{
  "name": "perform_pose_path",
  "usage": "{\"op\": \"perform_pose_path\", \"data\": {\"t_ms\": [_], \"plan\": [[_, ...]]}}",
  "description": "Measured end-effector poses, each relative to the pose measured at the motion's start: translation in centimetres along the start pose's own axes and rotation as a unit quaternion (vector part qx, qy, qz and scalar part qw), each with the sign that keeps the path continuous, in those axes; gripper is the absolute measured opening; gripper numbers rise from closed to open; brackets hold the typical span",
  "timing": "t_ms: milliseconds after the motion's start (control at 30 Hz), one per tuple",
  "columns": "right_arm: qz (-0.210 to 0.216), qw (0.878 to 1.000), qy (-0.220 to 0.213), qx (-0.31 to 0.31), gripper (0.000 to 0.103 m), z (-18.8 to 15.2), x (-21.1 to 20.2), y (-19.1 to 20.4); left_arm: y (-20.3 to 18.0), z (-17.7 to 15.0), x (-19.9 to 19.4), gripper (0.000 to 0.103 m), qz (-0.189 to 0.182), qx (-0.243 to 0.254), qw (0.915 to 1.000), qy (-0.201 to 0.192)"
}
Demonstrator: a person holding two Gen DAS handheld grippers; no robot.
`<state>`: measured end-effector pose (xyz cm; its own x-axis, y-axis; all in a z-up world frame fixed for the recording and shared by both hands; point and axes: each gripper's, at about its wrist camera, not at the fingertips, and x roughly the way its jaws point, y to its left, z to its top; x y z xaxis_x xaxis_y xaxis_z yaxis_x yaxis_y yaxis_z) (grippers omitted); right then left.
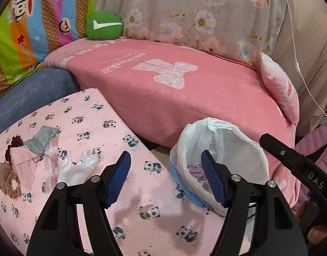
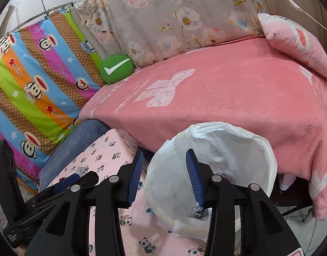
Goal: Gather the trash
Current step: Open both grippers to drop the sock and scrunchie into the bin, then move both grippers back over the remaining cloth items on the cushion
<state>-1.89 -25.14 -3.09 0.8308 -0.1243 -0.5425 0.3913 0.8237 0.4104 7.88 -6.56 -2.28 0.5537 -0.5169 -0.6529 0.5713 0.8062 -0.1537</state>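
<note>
A trash bin lined with a white plastic bag [image 1: 233, 147] stands at the right edge of a pink panda-print surface [image 1: 142, 192]; purple scraps lie inside. Crumpled white tissue [image 1: 78, 166] lies on that surface at the left, beside a pile of grey and pink cloth and scrunchies [image 1: 25, 155]. My left gripper [image 1: 165, 179] is open and empty, between the tissue and the bin. My right gripper [image 2: 165, 177] is open over the bin's [image 2: 238, 160] left rim, with nothing between the fingers. A small black-and-white patterned thing [image 2: 199, 210] sits by its right finger's base inside the bag.
A sofa with a pink blanket [image 1: 184, 89] lies behind the bin. A green check-mark cushion [image 1: 103, 25], a striped monkey-print cover [image 1: 31, 32], a floral sheet [image 1: 195, 10] and a pink pillow [image 1: 280, 85] surround it. A thin white cord [image 1: 300, 70] hangs at right.
</note>
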Motion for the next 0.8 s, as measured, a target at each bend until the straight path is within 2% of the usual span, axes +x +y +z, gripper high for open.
{"op": "perform_pose_path", "data": {"t_ms": [400, 467, 667, 800], "plan": [[0.038, 0.996, 0.048, -0.068, 0.045, -3.2, 2.1, 8.0, 8.4, -2.5, -2.6, 0.070, 0.080, -0.073, 0.9941, 0.001], [0.045, 0.994, 0.057, -0.079, 0.048, -4.1, 2.6, 9.7, 10.3, -3.2, -2.8, 0.071, 0.098, -0.085, 0.9915, 0.005], [0.063, 0.989, 0.086, -0.106, 0.049, -6.0, 4.4, 13.9, 15.9, -5.5, -4.3, 0.085, 0.169, -0.106, 0.9798, 0.011], [0.075, 0.984, 0.100, -0.129, 0.050, -7.5, 5.6, 17.0, 20.1, -6.8, -5.3, 0.086, 0.202, -0.122, 0.9715, 0.017]]}}
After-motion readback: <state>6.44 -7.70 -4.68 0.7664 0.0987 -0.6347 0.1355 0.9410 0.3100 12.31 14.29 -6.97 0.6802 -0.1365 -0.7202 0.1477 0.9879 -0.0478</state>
